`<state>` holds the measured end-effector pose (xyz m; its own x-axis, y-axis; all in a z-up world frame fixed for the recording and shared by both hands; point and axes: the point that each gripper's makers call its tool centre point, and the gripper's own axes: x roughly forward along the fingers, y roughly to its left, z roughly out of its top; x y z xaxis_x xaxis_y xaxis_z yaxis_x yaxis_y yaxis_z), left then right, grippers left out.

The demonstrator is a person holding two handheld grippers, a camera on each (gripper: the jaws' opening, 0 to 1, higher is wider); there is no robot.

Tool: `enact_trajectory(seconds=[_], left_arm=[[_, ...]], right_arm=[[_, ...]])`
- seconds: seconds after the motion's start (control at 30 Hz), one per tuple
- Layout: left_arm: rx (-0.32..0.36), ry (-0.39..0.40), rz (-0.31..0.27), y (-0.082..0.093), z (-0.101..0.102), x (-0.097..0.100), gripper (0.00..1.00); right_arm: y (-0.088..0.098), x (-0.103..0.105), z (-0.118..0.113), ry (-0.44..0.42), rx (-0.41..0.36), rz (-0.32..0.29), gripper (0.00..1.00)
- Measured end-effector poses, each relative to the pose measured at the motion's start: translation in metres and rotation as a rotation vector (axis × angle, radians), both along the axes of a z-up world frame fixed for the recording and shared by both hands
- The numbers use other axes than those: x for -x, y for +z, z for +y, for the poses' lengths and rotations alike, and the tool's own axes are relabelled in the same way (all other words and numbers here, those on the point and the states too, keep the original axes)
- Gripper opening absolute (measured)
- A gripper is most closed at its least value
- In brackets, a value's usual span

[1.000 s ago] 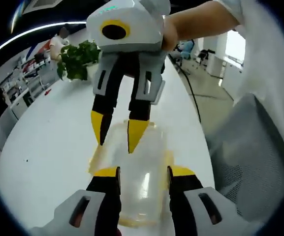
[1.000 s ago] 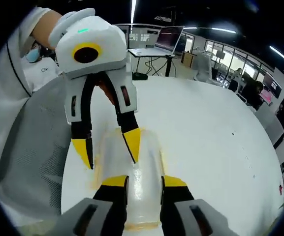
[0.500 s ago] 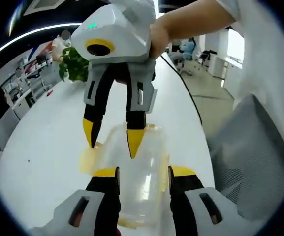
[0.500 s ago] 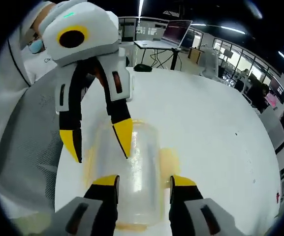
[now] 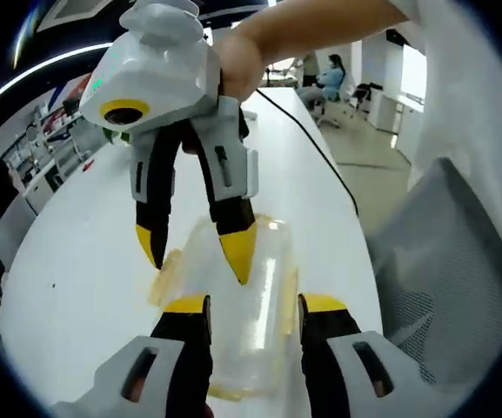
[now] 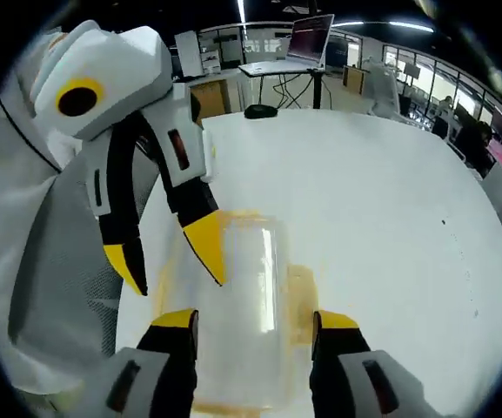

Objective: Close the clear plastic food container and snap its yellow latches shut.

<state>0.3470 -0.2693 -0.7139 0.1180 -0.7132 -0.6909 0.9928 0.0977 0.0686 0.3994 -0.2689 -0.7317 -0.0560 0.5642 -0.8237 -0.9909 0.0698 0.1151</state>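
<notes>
The clear plastic container (image 5: 249, 324) lies lengthwise on the white table (image 5: 76, 252), lid on, with yellow latches (image 5: 165, 268) along its long sides. My left gripper (image 5: 253, 305) is open, its jaws flanking the container's near end. My right gripper (image 5: 195, 251) comes in from above, open, with one fingertip (image 5: 150, 246) by the left-side latch and the other over the lid. In the right gripper view the container (image 6: 242, 305) sits between my right gripper's (image 6: 255, 320) wide-open jaws. There the left gripper (image 6: 166, 259) straddles the container's left edge, and a latch (image 6: 301, 292) sticks out on the right.
A grey mesh chair (image 5: 442, 279) stands close to the table's edge, next to the container. A black cable (image 5: 320, 157) runs along the table. Desks with a laptop (image 6: 310, 39) and a black mouse (image 6: 259, 111) lie beyond. A person's arm (image 5: 320, 26) holds the right gripper.
My right gripper's jaws have spread wider apart. In the left gripper view that gripper has swung left and tilted, its fingertips now over the container's left edge. The left jaws keep their gap.
</notes>
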Motion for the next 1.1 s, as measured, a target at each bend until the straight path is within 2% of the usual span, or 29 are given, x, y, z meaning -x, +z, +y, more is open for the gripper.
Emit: enact_trajectory(seconds=[0.07,0.13,0.27,0.33,0.5,0.57,0.63,0.77,1.1], left_arm=[[-0.015,-0.016,-0.008,-0.003,-0.001,0.002,0.39],[-0.018,-0.021,-0.003,-0.006,-0.004,0.003,0.40],[-0.030,-0.026,-0.014,-0.009,-0.006,0.002,0.40],[-0.080,-0.052,-0.053,-0.014,-0.002,0.001,0.41],[-0.069,-0.054,-0.057,-0.012,-0.003,0.002,0.41],[-0.096,-0.077,-0.093,-0.014,-0.002,0.003,0.41],[-0.145,-0.129,-0.158,-0.017,-0.002,0.004,0.42],[-0.125,-0.083,-0.113,-0.015,-0.003,0.002,0.42],[-0.158,-0.080,-0.112,-0.016,-0.005,0.001,0.41]], right_arm=[[-0.001,0.002,0.001,0.006,0.006,0.014,0.50],[-0.003,0.015,0.000,0.064,0.035,0.068,0.52],[-0.004,0.014,0.005,0.098,0.050,0.046,0.53],[-0.004,0.015,0.007,0.103,0.055,0.043,0.53],[-0.004,0.013,0.006,0.103,0.072,0.058,0.53],[-0.005,0.013,0.007,0.098,0.082,0.067,0.54],[-0.005,0.014,0.007,0.101,0.095,0.070,0.54],[-0.006,0.014,0.006,0.106,0.110,0.073,0.54],[-0.007,0.013,0.006,0.112,0.111,0.094,0.54]])
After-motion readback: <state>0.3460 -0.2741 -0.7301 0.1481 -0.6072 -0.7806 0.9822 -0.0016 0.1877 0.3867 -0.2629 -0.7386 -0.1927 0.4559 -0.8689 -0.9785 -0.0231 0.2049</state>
